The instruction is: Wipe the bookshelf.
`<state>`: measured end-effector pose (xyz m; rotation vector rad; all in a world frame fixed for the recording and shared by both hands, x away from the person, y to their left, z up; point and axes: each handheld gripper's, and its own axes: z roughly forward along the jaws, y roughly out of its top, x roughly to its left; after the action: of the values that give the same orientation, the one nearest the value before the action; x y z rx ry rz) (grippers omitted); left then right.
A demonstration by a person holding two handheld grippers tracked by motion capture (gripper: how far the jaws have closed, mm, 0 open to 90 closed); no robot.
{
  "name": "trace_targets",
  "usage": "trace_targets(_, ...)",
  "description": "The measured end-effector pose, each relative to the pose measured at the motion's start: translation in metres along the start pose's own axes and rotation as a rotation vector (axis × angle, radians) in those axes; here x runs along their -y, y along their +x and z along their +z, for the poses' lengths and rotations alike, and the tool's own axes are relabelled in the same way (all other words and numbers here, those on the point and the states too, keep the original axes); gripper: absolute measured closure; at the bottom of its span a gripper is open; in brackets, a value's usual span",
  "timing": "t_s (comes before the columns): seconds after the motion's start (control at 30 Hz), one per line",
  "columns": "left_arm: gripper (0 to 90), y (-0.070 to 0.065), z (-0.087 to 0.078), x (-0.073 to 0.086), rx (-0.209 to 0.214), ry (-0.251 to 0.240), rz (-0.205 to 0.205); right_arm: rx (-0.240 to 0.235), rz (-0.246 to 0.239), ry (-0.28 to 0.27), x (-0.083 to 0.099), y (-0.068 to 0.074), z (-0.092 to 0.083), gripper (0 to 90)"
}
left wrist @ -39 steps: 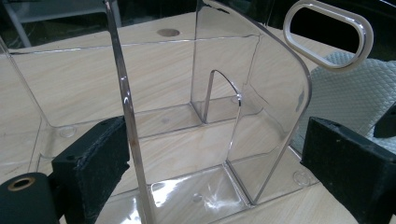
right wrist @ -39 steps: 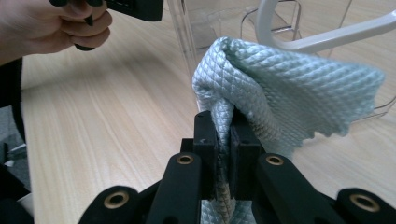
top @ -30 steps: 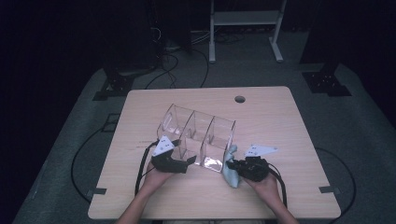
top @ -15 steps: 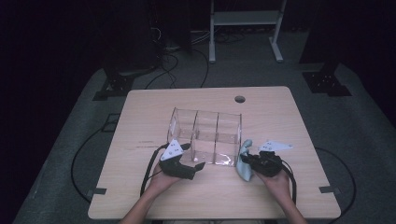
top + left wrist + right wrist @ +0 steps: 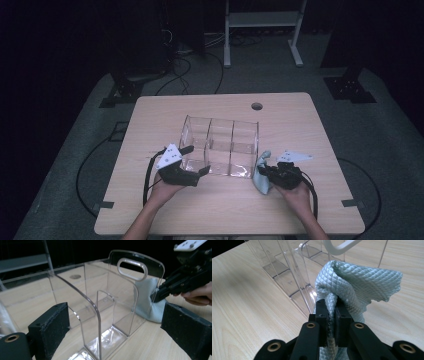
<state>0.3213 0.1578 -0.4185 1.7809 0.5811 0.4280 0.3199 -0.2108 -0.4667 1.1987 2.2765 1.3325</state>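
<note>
A clear acrylic organizer with three compartments stands in the middle of the wooden table. My left gripper is open at its left end. In the left gripper view the wide jaws straddle the curved end wall, and neither pad touches it. My right gripper is shut on a pale blue cloth just off the organizer's right end. In the right gripper view the jaws pinch a fold of the quilted cloth beside the organizer.
A round cable hole sits near the table's far edge. A white metal stand and loose cables lie on the floor beyond. Bare wood surrounds the organizer on all sides.
The organizer went from skewed to square on the table. My right gripper drew the cloth rightward, away from the organizer's end. My left gripper rose a little at the left end.
</note>
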Motion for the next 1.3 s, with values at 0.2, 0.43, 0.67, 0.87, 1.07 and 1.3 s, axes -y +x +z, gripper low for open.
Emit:
trace_targets(0.2, 7.0, 0.009, -0.012, -0.008, -0.031, -0.034, 0.005, -0.004, -0.006, 0.001, 0.000, 0.001, 0.000, 83.1)
trace_targets(0.43, 5.7, 0.026, -0.022, -0.006, -0.083, -0.044, -0.026, -0.014, -0.035, -0.010, -0.005, 0.007, -0.008, 83.0)
trace_targets(0.67, 2.6, 0.039, -0.014, 0.003, -0.073, 0.024, -0.051, -0.040, -0.052, -0.037, -0.009, 0.014, -0.021, 83.1)
trace_targets(0.87, 2.3, 0.046, -0.002, 0.008, -0.051, 0.040, -0.073, -0.083, -0.054, -0.055, -0.008, 0.023, -0.032, 83.1)
trace_targets(1.07, 2.3, 0.049, 0.005, 0.012, -0.050, 0.056, -0.086, -0.071, -0.073, -0.036, -0.011, 0.027, -0.023, 83.1)
trace_targets(1.3, 4.8, 0.050, 0.010, 0.014, -0.037, 0.064, -0.075, -0.070, -0.068, -0.032, -0.010, 0.025, -0.019, 83.1)
